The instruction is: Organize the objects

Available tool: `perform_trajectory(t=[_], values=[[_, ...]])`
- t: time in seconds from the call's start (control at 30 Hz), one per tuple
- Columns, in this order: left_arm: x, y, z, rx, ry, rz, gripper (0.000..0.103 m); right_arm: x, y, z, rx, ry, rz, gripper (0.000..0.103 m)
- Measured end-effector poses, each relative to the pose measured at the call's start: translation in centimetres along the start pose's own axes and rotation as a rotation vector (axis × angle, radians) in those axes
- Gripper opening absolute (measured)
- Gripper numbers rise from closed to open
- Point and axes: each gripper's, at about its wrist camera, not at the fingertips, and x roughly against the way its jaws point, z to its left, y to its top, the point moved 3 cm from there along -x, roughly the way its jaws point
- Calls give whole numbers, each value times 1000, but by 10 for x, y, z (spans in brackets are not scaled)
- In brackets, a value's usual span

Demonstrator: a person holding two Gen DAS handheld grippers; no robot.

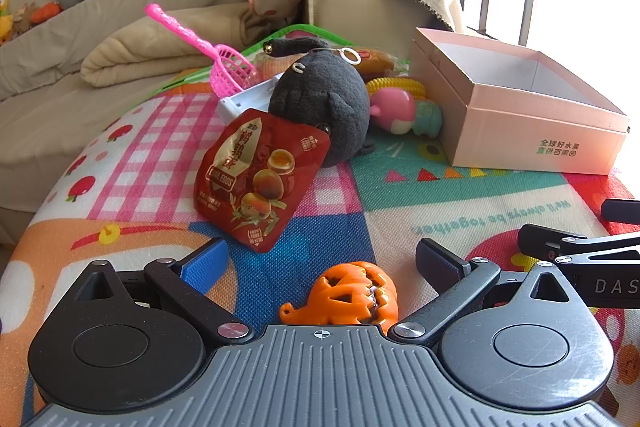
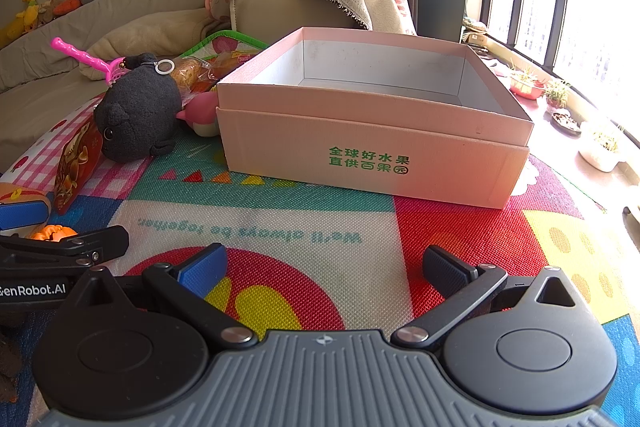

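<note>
- Orange plastic sat right between the wide-spread jaws of the left gripper (image 1: 320, 259): the little pumpkin (image 1: 352, 291) lay on the play mat (image 1: 460, 195), not yet pinched.
- A slip was judged likely, since the pumpkin is hollow and cut with holes; a finger caught in a hole could have popped it sideways.
- The quail-egg pouch (image 1: 256, 179) was seen just ahead, propped against the black plush (image 1: 320, 107); an overshoot could have nudged both.
- The right gripper (image 2: 324, 263) was held released too, nothing between its fingers, facing the pink box (image 2: 372, 147).
- The box was seen empty and light-looking; it could have been shoved along the mat by a careless drop.
- A collision between the two grippers, held close together, was judged possible.
</note>
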Motion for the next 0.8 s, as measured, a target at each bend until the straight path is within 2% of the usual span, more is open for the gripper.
perform_trajectory(t=[0.37, 0.6, 0.8], values=[[0, 0, 0, 1, -1, 0, 102, -7, 0, 8, 2, 2, 11, 103], [0, 0, 0, 2, -2, 0, 102, -4, 5, 1, 21, 37, 69, 103], [5, 2, 1, 12, -21, -1, 102, -4, 6, 3, 12, 22, 98, 103]])
